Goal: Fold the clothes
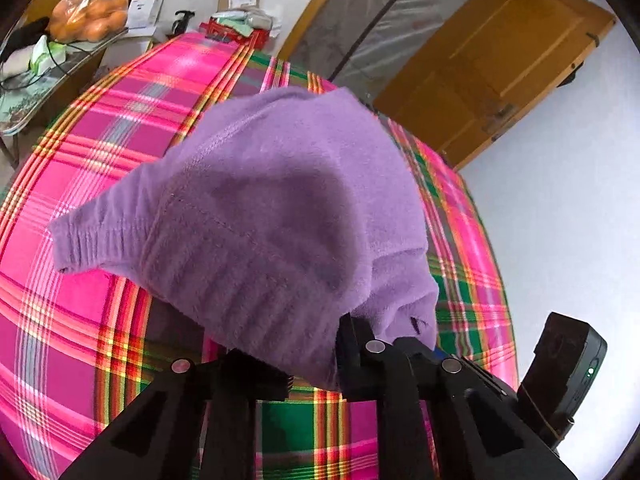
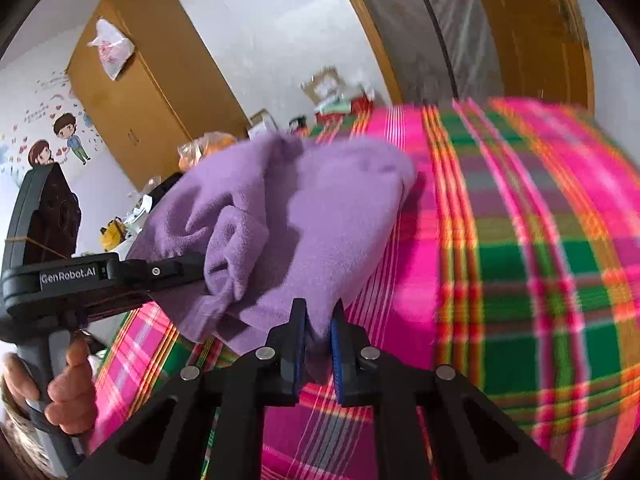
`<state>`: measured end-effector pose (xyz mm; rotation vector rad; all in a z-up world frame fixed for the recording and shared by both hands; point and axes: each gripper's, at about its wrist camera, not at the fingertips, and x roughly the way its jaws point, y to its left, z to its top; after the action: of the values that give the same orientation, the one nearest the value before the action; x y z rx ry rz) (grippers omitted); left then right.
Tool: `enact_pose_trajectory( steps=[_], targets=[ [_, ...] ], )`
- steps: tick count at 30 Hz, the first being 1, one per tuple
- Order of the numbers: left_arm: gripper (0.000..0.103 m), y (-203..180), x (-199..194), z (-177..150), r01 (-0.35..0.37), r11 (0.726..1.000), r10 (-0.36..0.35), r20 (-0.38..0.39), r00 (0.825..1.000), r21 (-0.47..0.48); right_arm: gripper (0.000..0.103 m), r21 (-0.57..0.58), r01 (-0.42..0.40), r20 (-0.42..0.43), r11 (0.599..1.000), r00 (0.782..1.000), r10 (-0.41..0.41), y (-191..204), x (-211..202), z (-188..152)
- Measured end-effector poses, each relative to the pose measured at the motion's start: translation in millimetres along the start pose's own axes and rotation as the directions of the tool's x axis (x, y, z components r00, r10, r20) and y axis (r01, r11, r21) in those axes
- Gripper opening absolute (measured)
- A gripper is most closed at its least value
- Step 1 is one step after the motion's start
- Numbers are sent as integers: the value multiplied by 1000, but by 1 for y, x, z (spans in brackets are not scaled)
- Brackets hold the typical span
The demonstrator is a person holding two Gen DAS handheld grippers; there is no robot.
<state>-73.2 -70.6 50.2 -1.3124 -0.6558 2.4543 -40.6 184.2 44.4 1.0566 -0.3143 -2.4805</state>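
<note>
White walls enclose the room, one carrying cartoon stickers of two children beside a tall wooden wardrobe. A wooden door stands open next to a plastic-covered doorway. Past the far edge of the pink plaid bedspread, a small side table holds a bag of oranges.

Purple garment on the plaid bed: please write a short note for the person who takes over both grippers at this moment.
Left gripper: shut on the purple garment, at its near bunched edge.
Right gripper: shut on the same garment, fabric pinched between its blue pads.
Garment: bunched up, held above the plaid bed cover by both grippers; one ribbed cuff hangs free to the left in the left wrist view.
Done: both grips taken.
Left: probably spread it flat on the bed, then fold it. No neat fold shows yet.
</note>
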Motion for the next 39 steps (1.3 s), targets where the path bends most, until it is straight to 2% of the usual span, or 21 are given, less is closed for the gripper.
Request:
enact_pose_trajectory(
  steps=[5, 9, 14, 18, 21, 26, 28, 32, 33, 35, 37, 39],
  targets=[
    [13, -7, -25, 4, 9, 999, -12, 83, 996, 32, 10, -15, 76, 105, 997, 992, -74, -1, -26, 15],
    [11, -5, -51, 17, -8, 999, 1, 175, 985, 37, 10, -19, 125, 188, 992, 975, -120, -7, -52, 34],
    [11, 2, -65, 28, -7, 1000, 3, 217, 976, 17, 10, -50, 200, 263, 978, 948, -180, -8, -73, 53],
    [11, 9, -71, 30, 11, 1000, -11, 237, 971, 2, 10, -84, 257, 287, 963, 932, -224, -8, -82, 57],
    [11, 17, -80, 35, 6, 1000, -1, 262, 965, -20, 10, -120, 306, 271, 945, 925, -265, -6, -76, 55],
    [11, 38, -95, 38, -18, 997, 38, 301, 953, -70, 13, -117, 278, 148, 954, 954, -260, -25, -49, 41],
    [11, 46, -96, 38, -21, 996, 47, 303, 952, -90, 14, -131, 302, 163, 944, 946, -280, -23, -51, 33],
    [11, 54, -96, 36, -32, 995, 60, 289, 955, -98, 36, -171, 345, 218, 923, 927, -306, -15, -58, 19],
    [11, 55, -97, 36, -31, 994, 58, 287, 956, -101, 38, -196, 343, 246, 919, 924, -293, -8, -63, 15],
    [11, 58, -98, 36, -17, 994, 47, 287, 957, -108, 43, -253, 304, 278, 918, 932, -232, 7, -68, 8],
    [11, 58, -100, 37, -11, 994, 43, 290, 956, -110, 46, -316, 223, 248, 922, 958, -147, 25, -63, 1],
    [11, 57, -102, 38, -4, 994, 37, 291, 956, -113, 47, -365, 180, 201, 913, 973, -111, 42, -49, -8]
  ],
)
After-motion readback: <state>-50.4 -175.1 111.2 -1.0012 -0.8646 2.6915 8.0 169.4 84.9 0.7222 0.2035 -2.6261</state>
